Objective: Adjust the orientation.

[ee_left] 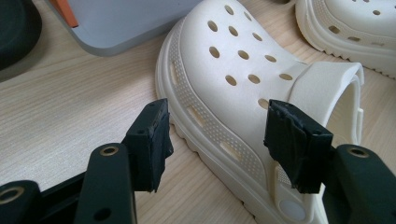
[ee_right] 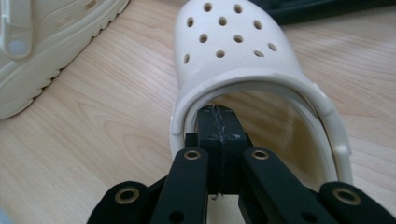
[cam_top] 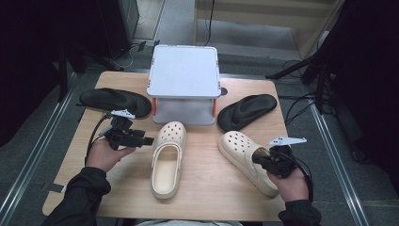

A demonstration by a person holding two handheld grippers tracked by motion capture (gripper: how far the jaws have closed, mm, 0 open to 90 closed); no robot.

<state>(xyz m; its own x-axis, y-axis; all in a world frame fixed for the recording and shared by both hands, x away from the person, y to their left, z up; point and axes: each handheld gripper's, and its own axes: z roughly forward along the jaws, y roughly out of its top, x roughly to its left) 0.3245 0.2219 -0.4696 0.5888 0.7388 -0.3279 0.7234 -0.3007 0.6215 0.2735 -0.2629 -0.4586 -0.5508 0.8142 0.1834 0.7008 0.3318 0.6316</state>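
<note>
Wooden table (cam_top: 70, 155), light grain, everything sits on it. Far centre: grey box stand (cam_top: 184, 77) with orange corner trim, biggest item. Black sandal (cam_top: 115, 101) lies far left of the stand, second black sandal (cam_top: 247, 110) far right, both flat on the wood.

Two cream clogs nearer me. Left clog (cam_top: 168, 157) sits centre, toe pointing far toward the stand, heel opening near. Right clog (cam_top: 247, 160) lies angled, toe far-left, heel near-right, well apart from the left one.

My left claw (cam_top: 143, 140) is at the left clog's left side, just beside the toe part. In the left gripper view its jaws stand wide apart, pads (ee_left: 152, 140) clear of the shoe, the clog's (ee_left: 233, 70) side wall between and beyond them; gripping nothing.

My right claw (cam_top: 259, 157) pokes into the right clog's heel opening. In the right gripper view the jaws are pressed together, tips (ee_right: 217, 123) inside the opening under the strap edge of the clog (ee_right: 229, 46). Nothing pinched between the pads. Cannot tell if the tips touch the footbed.
</note>
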